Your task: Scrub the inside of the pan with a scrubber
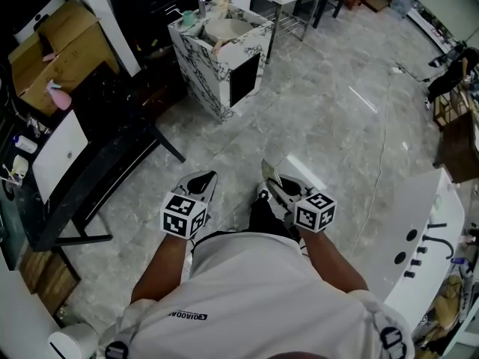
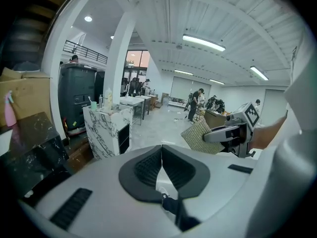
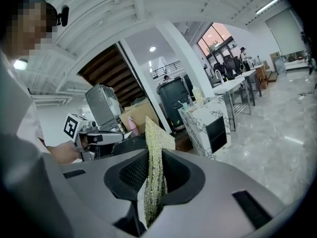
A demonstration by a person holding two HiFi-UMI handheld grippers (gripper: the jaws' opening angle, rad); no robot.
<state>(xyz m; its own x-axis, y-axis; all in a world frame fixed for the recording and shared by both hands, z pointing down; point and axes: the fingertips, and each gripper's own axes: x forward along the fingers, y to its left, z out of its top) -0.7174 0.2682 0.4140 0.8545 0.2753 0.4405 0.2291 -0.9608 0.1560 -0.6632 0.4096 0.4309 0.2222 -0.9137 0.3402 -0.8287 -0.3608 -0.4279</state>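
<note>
My right gripper (image 1: 272, 178) is shut on a flat gold-green mesh scrubber (image 3: 154, 162), which stands upright between its pads and sticks out past the tips. My left gripper (image 1: 203, 181) is shut with nothing between its pads (image 2: 174, 168). Both are held close in front of the person's body, side by side over the floor. The left gripper view shows the right gripper (image 2: 218, 134) and the scrubber (image 2: 198, 136). Far ahead a marble-patterned stand (image 1: 213, 62) carries a round pale vessel (image 1: 226, 28); I cannot tell whether it is the pan.
A black table (image 1: 112, 152) and cardboard boxes (image 1: 41, 47) line the left side, with a pink spray bottle (image 1: 58, 96). A white counter with dark taps (image 1: 426, 253) is at the right. A teal cup (image 1: 188, 19) sits on the stand. Several people (image 2: 194, 104) stand far off.
</note>
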